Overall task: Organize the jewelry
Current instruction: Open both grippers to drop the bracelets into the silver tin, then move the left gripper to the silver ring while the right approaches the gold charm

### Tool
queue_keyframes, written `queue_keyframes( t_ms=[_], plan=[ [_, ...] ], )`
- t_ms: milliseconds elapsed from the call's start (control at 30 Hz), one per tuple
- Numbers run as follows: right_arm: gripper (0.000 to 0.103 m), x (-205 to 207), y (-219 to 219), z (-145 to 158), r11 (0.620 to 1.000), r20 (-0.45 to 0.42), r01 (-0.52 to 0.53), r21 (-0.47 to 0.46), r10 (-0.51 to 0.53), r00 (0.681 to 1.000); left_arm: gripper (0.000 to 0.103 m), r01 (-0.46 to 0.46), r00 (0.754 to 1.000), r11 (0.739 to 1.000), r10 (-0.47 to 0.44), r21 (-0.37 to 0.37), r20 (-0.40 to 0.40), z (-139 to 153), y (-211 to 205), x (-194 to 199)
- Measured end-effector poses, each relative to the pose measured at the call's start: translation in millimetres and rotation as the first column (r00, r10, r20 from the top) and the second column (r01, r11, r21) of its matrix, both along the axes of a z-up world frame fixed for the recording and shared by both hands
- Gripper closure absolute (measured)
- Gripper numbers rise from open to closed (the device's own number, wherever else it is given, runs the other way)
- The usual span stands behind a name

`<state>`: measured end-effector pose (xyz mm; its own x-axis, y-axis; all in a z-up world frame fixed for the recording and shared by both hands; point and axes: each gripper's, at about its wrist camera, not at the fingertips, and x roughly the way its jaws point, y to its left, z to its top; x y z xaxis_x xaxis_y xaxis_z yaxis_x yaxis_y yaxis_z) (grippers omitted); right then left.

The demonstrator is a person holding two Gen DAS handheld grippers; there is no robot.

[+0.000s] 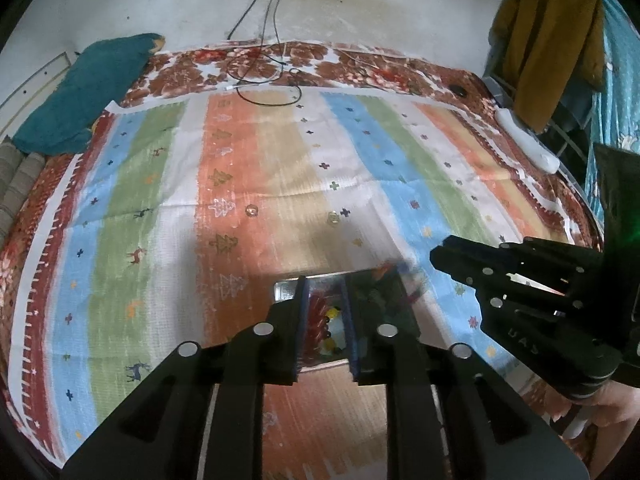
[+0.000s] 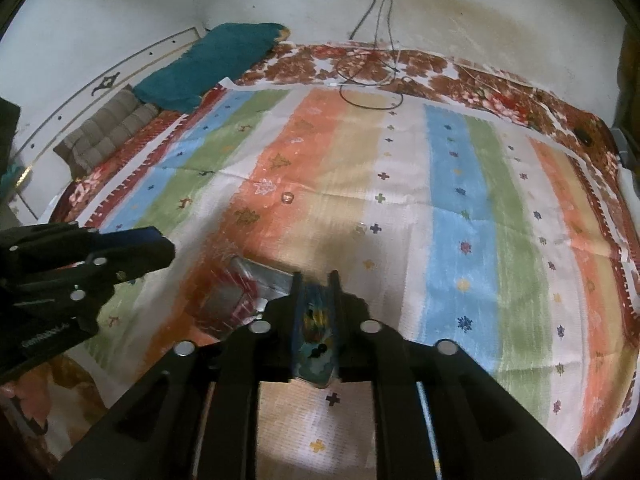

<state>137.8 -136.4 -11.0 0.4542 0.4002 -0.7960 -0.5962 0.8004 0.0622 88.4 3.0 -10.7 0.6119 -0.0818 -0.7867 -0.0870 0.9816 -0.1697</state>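
Left claw (image 1: 326,320) parted by a narrow gap, clamping nothing, poised over a shiny box (image 1: 286,289) of coloured beads (image 1: 320,312) on the striped cloth (image 1: 280,160) covering the bed. Right claw (image 2: 316,320) slightly apart, a blurred, colourful part of that box filling its gap; impossible to tell whether pressed by the pads or merely between them. Two small clear trinkets (image 1: 252,211) loose on the cloth beyond, well apart from the box.
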Motion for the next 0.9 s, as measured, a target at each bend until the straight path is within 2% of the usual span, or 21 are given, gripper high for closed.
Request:
queue_keyframes(
  t_ms=[133,333,400,533,600,633,833,900],
  plan=[
    [0.076,4.9,-3.0,-1.9,1.000,-0.013,0.018,-0.001,-0.018,1.000,0.084,-0.022,1.000,1.000,0.022,0.007,-0.013,-1.7,5.3,2.1],
    [0.074,13.8,-5.4,-6.6,0.999,-0.033,0.045,-0.012,-0.046,0.998,0.077,-0.051,0.998,0.999,0.051,0.012,-0.028,-6.0,14.8,8.1],
    [0.070,17.1,-4.2,-8.4,0.999,-0.038,0.049,-0.018,-0.049,0.998,0.071,-0.063,0.997,0.998,0.063,0.014,-0.038,-8.6,18.8,11.9],
    [0.067,22.5,-1.2,-12.4,0.998,-0.048,0.049,-0.032,-0.050,0.998,0.067,-0.089,0.995,0.996,0.090,0.010,-0.053,-13.0,27.4,18.9],
    [0.064,25.5,0.5,-14.3,0.998,-0.051,0.050,-0.038,-0.052,0.997,0.057,-0.100,0.994,0.995,0.099,-0.005,-0.055,-13.6,31.8,22.6],
    [0.063,26.5,0.7,-14.7,0.998,-0.052,0.050,-0.041,-0.052,0.997,0.056,-0.104,0.993,0.995,0.104,-0.008,-0.054,-13.7,33.0,23.6],
    [0.058,37.3,7.6,-20.8,0.997,-0.066,0.048,-0.063,-0.052,0.996,0.055,-0.117,0.990,0.993,0.117,0.006,-0.083,-20.3,38.4,40.6],
    [0.055,42.5,10.8,-23.8,0.996,-0.070,0.045,-0.075,-0.051,0.996,0.051,-0.122,0.988,0.992,0.122,0.012,-0.093,-23.1,40.6,47.4]
  ],
)
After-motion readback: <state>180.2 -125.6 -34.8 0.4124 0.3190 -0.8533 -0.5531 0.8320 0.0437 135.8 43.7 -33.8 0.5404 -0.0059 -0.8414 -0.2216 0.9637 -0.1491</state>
